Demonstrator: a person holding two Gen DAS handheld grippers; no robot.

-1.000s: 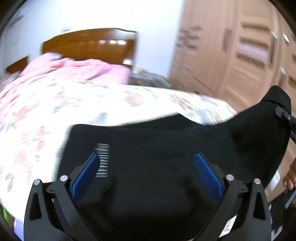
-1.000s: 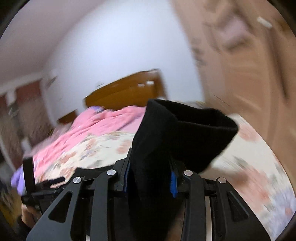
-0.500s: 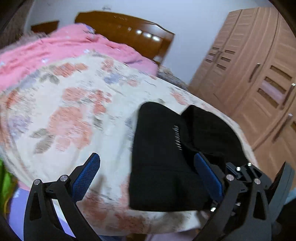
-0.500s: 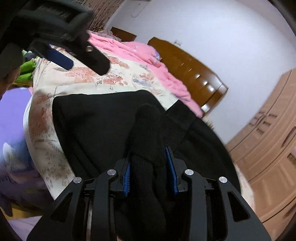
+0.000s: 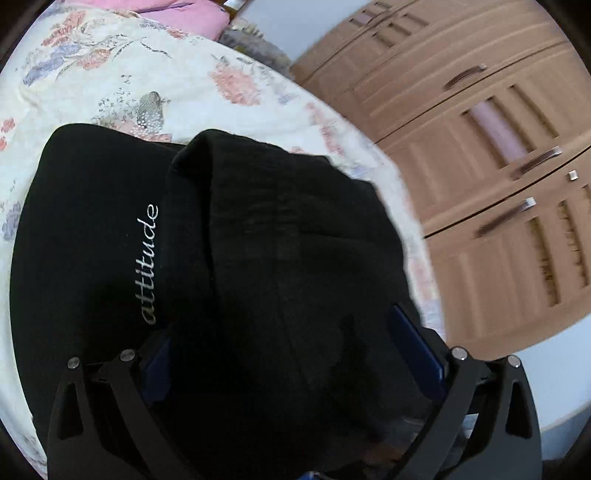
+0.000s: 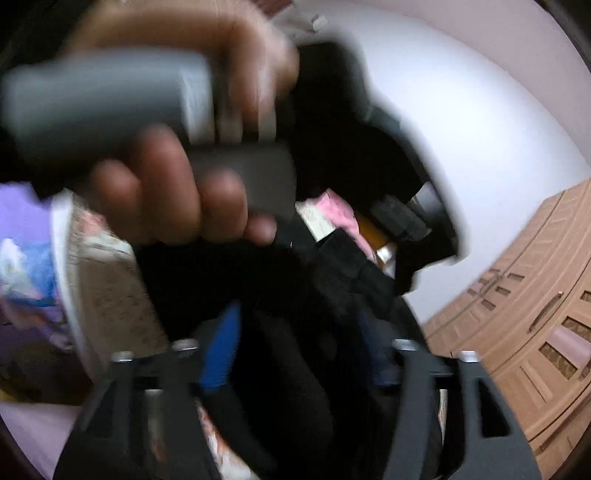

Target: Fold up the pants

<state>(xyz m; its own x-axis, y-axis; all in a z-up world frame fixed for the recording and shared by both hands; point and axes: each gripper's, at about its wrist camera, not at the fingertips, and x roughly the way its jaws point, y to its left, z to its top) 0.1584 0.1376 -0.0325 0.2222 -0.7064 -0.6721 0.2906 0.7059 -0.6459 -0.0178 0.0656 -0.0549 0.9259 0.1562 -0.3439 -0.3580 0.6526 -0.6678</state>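
Note:
The black pants (image 5: 96, 229), with the silver word "attitude" on them, lie folded on the floral bedspread (image 5: 122, 66). A second fold of black cloth (image 5: 280, 236) lies over them. My left gripper (image 5: 291, 347) is open, its blue pads spread wide on either side of the cloth. In the blurred right wrist view, my right gripper (image 6: 299, 343) has its blue pads apart with black cloth (image 6: 291, 369) between them. The person's left hand (image 6: 166, 184) on the other gripper's grey handle fills the top of that view.
A wooden wardrobe (image 5: 491, 177) stands to the right of the bed and also shows in the right wrist view (image 6: 535, 339). A pink blanket (image 5: 192, 11) lies at the head of the bed. The bed's edge runs under the pants.
My left gripper has come down over the folded pants. My right gripper's pads have spread from clamped on the cloth to apart, and the left hand has swung in front of it.

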